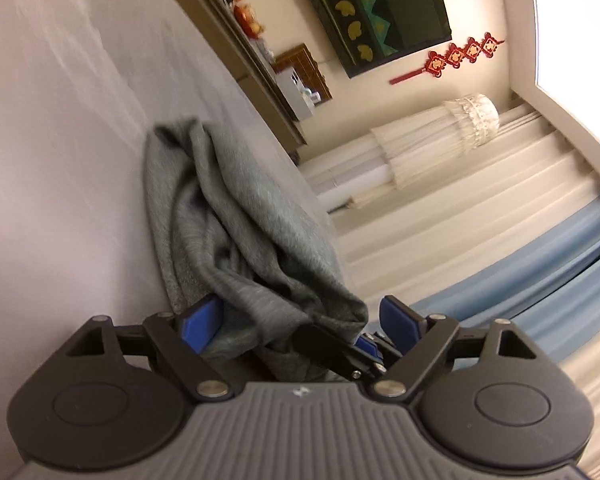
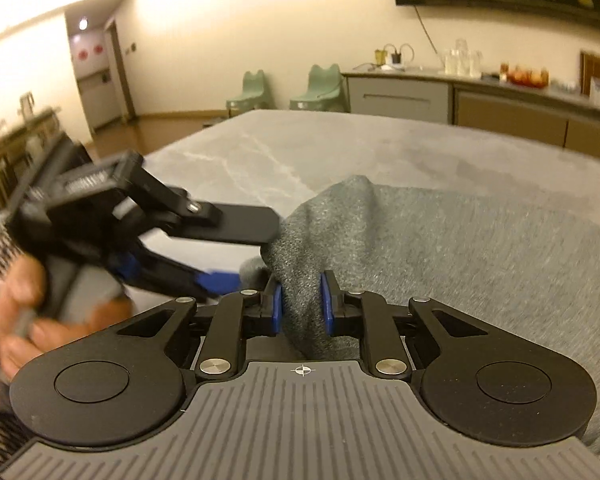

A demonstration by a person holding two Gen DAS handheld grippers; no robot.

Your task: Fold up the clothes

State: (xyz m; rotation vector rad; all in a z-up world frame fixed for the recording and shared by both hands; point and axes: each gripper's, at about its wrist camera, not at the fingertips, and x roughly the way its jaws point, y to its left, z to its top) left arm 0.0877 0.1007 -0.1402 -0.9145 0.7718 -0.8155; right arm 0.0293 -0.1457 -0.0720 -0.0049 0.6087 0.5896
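A grey knitted garment (image 1: 236, 224) lies bunched on a pale grey surface (image 1: 60, 168). My left gripper (image 1: 300, 320) stands open, its blue pads wide apart on either side of the garment's near end, with no grip on it. In the right wrist view my right gripper (image 2: 302, 304) is shut on a raised fold of the garment (image 2: 440, 248), both blue pads pressing the cloth. The left gripper (image 2: 256, 254) shows there at the left, open, its fingertips right at the lifted fold. A bare hand (image 2: 16, 312) holds its handle. The right gripper's fingers (image 1: 340, 350) cross under the cloth in the left wrist view.
The surface (image 2: 260, 148) reaches well beyond the garment. A long low cabinet (image 2: 460, 100) with bottles and jars runs along the far wall. Two green chairs (image 2: 320, 88) stand behind the surface. Pale curtains (image 1: 460, 208) hang at one side.
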